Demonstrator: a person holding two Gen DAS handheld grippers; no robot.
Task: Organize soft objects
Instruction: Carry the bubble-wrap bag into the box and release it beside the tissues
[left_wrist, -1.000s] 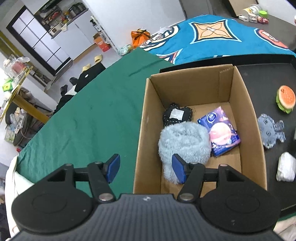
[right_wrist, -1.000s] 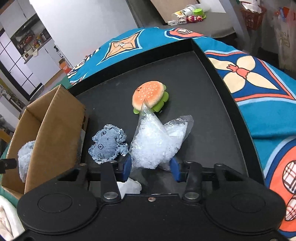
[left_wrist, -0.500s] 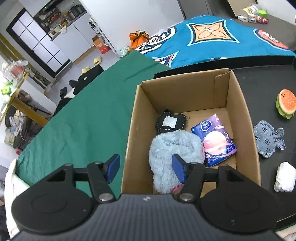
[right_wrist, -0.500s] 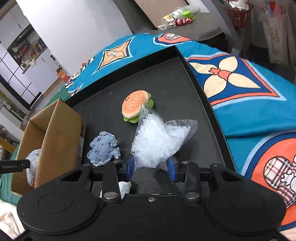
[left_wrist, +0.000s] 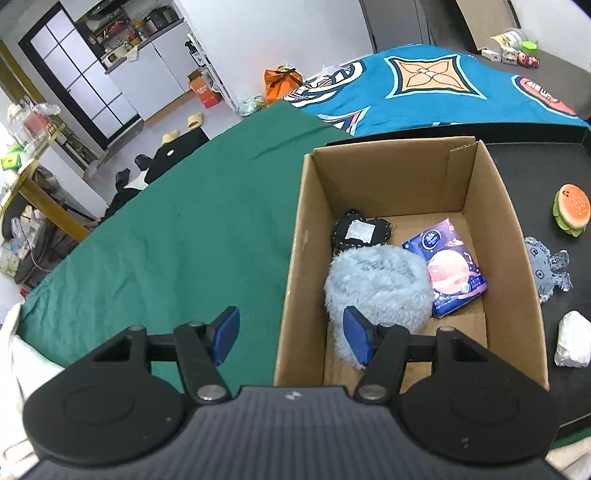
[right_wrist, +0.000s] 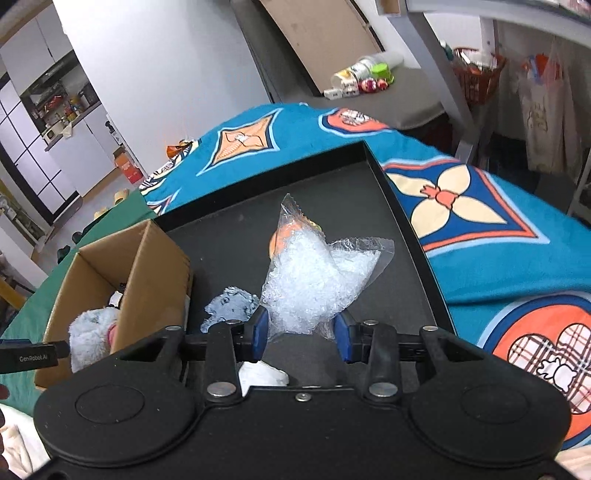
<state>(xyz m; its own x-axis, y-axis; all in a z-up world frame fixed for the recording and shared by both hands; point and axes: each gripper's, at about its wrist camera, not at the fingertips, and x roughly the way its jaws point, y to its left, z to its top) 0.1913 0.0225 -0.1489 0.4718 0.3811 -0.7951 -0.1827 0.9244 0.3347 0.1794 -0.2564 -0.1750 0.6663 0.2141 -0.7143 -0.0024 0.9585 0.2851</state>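
Bag (apparently upright) in right claw

Left claw gapes wide — right claw is clamped, fingers pinched.

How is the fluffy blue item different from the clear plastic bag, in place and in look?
The fluffy blue item lies inside the cardboard box; the clear plastic bag is held up by the right gripper above the black tray. The item is furry and opaque; the bag is crinkled and see-through. Both look soft.
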